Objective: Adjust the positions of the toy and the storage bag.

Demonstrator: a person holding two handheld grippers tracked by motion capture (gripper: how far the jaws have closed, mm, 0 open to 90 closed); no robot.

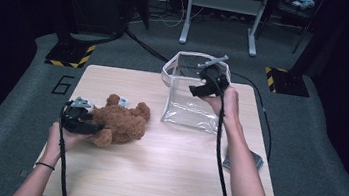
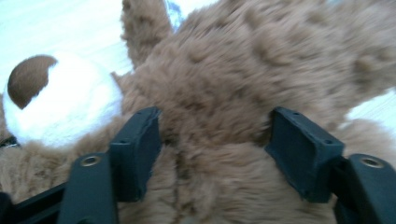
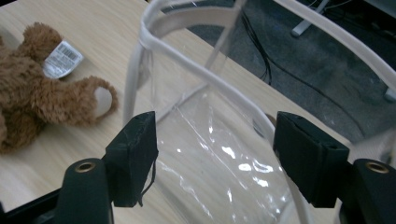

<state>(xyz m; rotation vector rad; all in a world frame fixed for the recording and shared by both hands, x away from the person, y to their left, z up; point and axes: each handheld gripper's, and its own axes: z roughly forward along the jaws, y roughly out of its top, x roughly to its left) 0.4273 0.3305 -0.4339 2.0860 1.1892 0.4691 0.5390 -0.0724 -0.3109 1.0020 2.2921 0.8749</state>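
A brown teddy bear lies on the left of the wooden table. My left gripper reaches into it from the left. In the left gripper view the bear's furry body fills the gap of that gripper and brushes both pads, which stand wide and do not squeeze it. A clear plastic bag with a white rim stands upright at the back. My right gripper is at the bag's right top edge, open. In the right gripper view the white rim runs between the spread jaws of that gripper, untouched.
A small dark flat object lies on the table by the right forearm. The bear's white tag faces the bag. Behind the table are a grey metal stand, floor cables and two yellow-black striped bases.
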